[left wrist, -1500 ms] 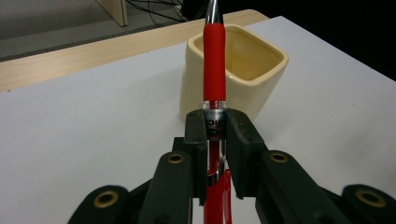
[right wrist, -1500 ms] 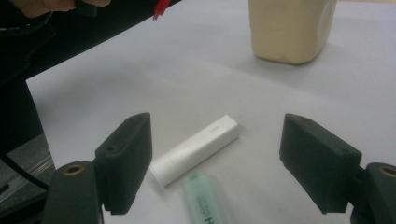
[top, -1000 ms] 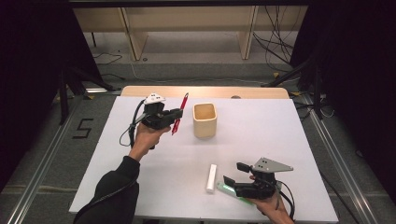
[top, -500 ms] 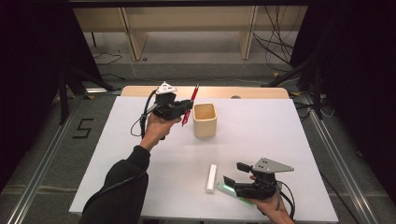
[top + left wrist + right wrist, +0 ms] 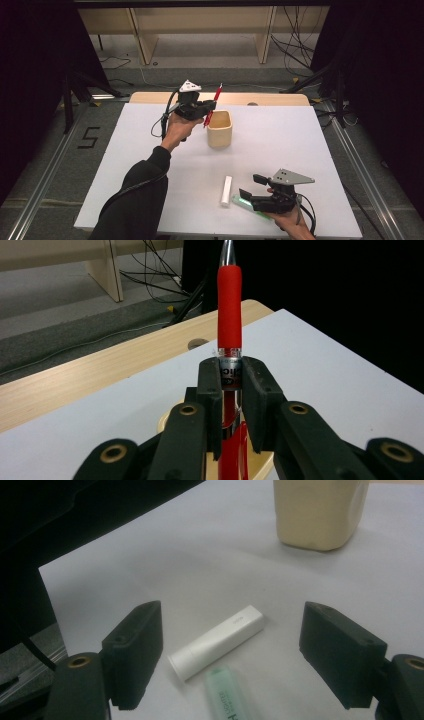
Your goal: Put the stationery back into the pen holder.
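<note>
My left gripper (image 5: 207, 108) (image 5: 231, 375) is shut on a red pen (image 5: 212, 106) (image 5: 229, 320), which stands nearly upright with its lower end over the left rim of a cream cup (image 5: 220, 129) (image 5: 320, 511). Near the table's front edge my right gripper (image 5: 251, 186) (image 5: 230, 650) is open, low over the table. A white tube (image 5: 227, 190) (image 5: 217, 640) lies flat just ahead of its jaws. A pale green marker (image 5: 250, 206) (image 5: 230, 700) lies under that gripper.
The white table (image 5: 285, 145) has a wooden strip (image 5: 270, 99) along its far edge. Behind it stand a wooden shelf frame (image 5: 145, 45) and floor cables (image 5: 300, 50). Metal rails (image 5: 45, 175) run along both sides of the table.
My left gripper has carried the red pen rightward and farther back, from left of the cup to over its rim. The right gripper has stayed put.
</note>
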A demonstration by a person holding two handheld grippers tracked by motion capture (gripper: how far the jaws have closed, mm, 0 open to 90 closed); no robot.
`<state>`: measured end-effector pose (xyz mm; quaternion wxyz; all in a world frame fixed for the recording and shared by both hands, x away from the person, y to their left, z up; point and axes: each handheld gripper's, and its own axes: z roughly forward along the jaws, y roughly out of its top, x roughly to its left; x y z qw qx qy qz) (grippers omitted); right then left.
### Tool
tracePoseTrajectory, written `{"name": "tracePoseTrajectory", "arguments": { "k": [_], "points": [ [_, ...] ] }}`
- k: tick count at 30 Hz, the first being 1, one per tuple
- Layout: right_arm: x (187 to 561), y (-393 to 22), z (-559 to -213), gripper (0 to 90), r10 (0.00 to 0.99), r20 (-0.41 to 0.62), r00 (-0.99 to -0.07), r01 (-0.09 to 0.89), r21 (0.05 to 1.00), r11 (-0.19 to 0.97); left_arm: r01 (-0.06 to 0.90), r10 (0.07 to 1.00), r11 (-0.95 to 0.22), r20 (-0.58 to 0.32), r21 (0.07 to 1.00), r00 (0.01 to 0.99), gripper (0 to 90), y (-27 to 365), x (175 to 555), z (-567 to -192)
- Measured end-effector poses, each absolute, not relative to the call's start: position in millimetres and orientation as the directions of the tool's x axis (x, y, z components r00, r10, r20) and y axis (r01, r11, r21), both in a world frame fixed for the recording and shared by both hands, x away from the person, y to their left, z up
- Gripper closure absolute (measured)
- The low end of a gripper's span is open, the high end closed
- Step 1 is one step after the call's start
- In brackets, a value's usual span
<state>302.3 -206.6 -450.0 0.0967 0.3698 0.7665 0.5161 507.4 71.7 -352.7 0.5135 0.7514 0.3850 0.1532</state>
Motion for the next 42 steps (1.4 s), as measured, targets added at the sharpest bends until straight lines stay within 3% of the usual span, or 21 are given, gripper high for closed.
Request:
{"name": "tracePoseTrajectory", "arguments": {
  "k": [42],
  "points": [
    [302.1, -208.0, -450.3, 26.4, 0.661, 0.237, -0.712, 0.466, 0.863, 0.193, 0.418, 0.747, -0.194, -0.143, 0.887, 0.650, 79.0, 38.1, 530.1, -386.4]
  ]
}}
